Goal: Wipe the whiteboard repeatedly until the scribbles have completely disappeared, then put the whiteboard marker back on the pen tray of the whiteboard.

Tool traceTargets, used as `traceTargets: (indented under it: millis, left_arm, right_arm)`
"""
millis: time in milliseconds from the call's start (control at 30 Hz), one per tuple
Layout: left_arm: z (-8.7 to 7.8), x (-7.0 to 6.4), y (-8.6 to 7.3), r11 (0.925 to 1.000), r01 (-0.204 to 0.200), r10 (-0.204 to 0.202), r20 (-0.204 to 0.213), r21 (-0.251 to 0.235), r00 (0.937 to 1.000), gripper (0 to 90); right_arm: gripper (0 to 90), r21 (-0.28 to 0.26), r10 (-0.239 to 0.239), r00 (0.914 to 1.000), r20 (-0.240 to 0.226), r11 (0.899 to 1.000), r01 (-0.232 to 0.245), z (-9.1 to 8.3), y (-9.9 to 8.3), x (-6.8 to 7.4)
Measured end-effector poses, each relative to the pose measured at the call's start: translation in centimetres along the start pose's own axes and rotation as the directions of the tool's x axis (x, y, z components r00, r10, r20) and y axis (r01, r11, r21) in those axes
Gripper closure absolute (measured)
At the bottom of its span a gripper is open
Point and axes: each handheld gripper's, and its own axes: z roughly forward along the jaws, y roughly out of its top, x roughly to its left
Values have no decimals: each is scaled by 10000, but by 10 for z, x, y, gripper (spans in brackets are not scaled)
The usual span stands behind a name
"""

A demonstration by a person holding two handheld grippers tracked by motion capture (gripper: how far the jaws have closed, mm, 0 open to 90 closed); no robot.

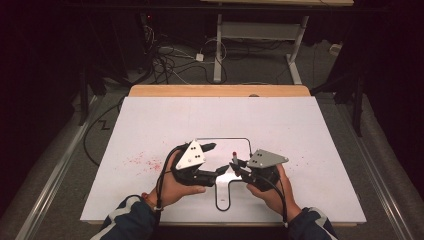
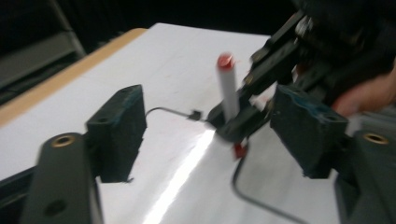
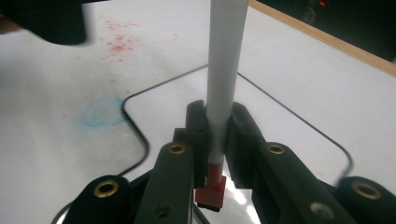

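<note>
high view / right claw (image 1: 235, 163): near the front middle of the table (image 1: 150, 120), clamped on a white marker (image 1: 234, 156) that stands upright, red end up
high view / left claw (image 1: 214, 159): just left of the marker, jaws spread, one jaw toward the far side, one toward the near side, tips pointing at the marker
high view / hands: left hand (image 1: 172, 185) and right hand (image 1: 267, 192) come in from the bottom edge, each wrapped around its gripper body; grey plate on top of each
high view / table marks: thin black outline (image 1: 222, 139) drawn on the white top, both claws over it; red speckles (image 1: 145, 162) left of the left hand
left gripper view / left claw (image 2: 210, 128): jaws wide apart, nothing between the pads
left gripper view / marker (image 2: 228, 88): ahead between the two jaws, upright, slightly blurred, red cap end on top, lower part pinched in the right claw (image 2: 233, 122) coming in from upper right
right gripper view / right claw (image 3: 217, 135): closed on the marker (image 3: 225, 60), pads pressing both sides of the white barrel low down
right gripper view / marker ends: red end piece (image 3: 212, 189) sticks out below the pads, barrel runs up out of the top edge
right gripper view / table: black outline (image 3: 140, 135) curves behind the claw; faint blue smudge (image 3: 100, 113) to the left, red speckles (image 3: 119, 39) farther off
</note>
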Motion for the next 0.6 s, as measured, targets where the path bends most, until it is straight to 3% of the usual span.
traceTargets:
  millis: [100, 167, 333, 467, 600]
  left_arm:
    - [-15, 7, -14, 9983, -441, 473, -843, 390, 9953, 216]
    - [-27, 14, -27, 9969, -500, 570, -1195, 609, 9912, 216]
    - [-62, 29, -62, 9968, 97, 51, -1844, 792, 9828, 210]
    - [-86, 38, -93, 9881, 525, -171, -2362, 1445, 9716, 210]
    - [-105, 42, -117, 9804, 1105, -613, -2811, 1629, 9577, 210]
  right_arm:
    - [815, 152, 565, 9980, 295, 9983, -569, -4, -1, -10]
    - [815, 376, 968, 9939, 536, 9944, -989, -4, -2, -17]
    - [815, 609, 2044, 9744, 939, 9757, -2105, 1, -8, -36]
    - [814, 970, 2775, 9551, 1041, 9529, -2874, 14, -14, -49]
    - [814, 1173, 3017, 9469, 1112, 9422, -3139, 24, -18, -54]
